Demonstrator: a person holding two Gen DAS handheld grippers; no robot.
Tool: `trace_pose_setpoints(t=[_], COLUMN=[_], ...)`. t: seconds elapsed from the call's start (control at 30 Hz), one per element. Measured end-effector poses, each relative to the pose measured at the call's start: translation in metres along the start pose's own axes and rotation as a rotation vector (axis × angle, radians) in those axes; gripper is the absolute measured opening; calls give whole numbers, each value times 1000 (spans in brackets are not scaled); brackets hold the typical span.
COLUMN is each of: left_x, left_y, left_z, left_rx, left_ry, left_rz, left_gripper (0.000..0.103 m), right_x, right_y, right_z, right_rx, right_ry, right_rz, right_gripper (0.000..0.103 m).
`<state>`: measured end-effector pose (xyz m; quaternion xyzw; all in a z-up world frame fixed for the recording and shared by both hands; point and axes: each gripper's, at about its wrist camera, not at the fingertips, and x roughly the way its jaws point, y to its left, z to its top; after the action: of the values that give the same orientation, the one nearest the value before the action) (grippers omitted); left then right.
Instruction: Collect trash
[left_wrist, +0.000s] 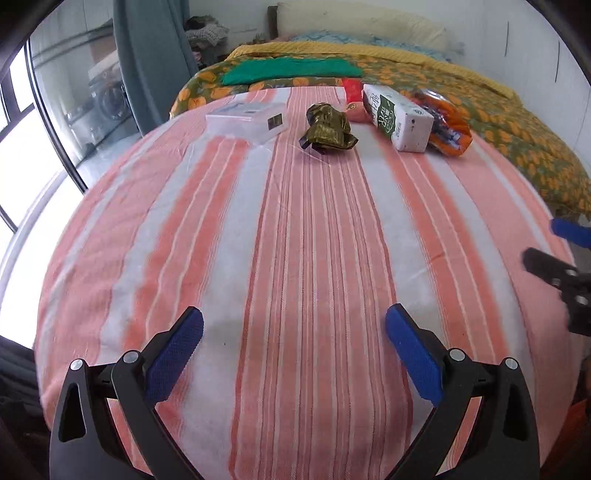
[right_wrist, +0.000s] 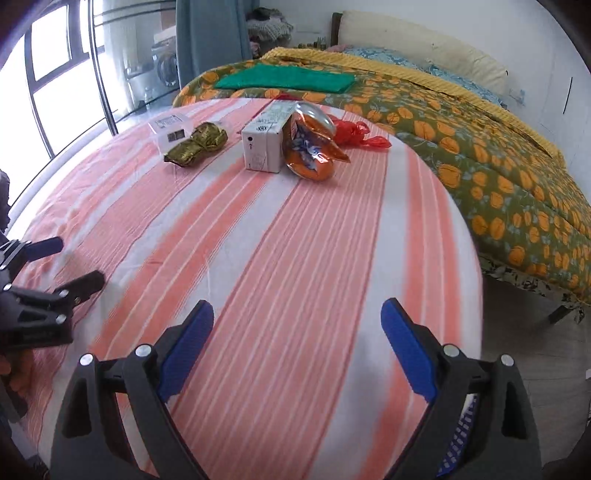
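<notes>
Left wrist, crumpled wrapper (left_wrist: 328, 127) far beyond gripper (left_wrist: 294, 334)

Home bedroom: bed (right_wrist: 480, 147) w/ pillow (right_wrist: 424, 48), curtain (right_wrist: 210, 40), striped cloth-covered table (right_wrist: 295, 240).

Crumpled gold wrapper (left_wrist: 328, 127), white carton (left_wrist: 397, 116) lying flat, orange bag (left_wrist: 448, 123) touching it

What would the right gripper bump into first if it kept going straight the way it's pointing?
Probably just the striped cloth: the open right gripper tilts down at bare fabric. The milk carton and orange bag lie farther on, though depth is hard to judge.
</notes>
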<state>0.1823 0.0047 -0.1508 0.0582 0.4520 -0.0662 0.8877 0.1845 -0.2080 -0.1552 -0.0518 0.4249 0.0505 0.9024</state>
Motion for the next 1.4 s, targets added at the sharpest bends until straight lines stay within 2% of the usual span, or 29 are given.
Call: trace_pose_setpoints(t=[0.2,0.47,0.57,0.7,0.83,0.93,1.07,1.2,1.33,1.4], left_x=[-1,1,1,3,7,25,65,98,128,136], left_y=[4,6,16,41,77,89,83,72,62,65], left_z=[-5,-1,7,40,103,152,195,215,221,218], left_rx=[-10,-20,-68,-159,-270,-296,-330,-387,-350,-345], left_ry=[12,23,19,12,-23,-21,47,59,103,125], left_rz=[-8,-19,-33,-67,-100,-77,-57,33,158,177], left_gripper=[99,99,99,99,99,99,99,99,99,99], right_x=[27,27,27,27,28,28,28,28,28,28], right_y=[-5,-4,-4,-4,-4,-3,-4,-3,-3,-3], right_z=[3,0,0,0,0,0,0,-1,-1,-1], right_rx=[72,60,60,60,59,59,59,59,59,59], right_ry=[25,23,23,24,23,23,23,23,23,23], right_rz=[16,23,22,22,21,21,21,22,22,22], right_gripper=[91,94,94,94,94,94,94,95,95,95])
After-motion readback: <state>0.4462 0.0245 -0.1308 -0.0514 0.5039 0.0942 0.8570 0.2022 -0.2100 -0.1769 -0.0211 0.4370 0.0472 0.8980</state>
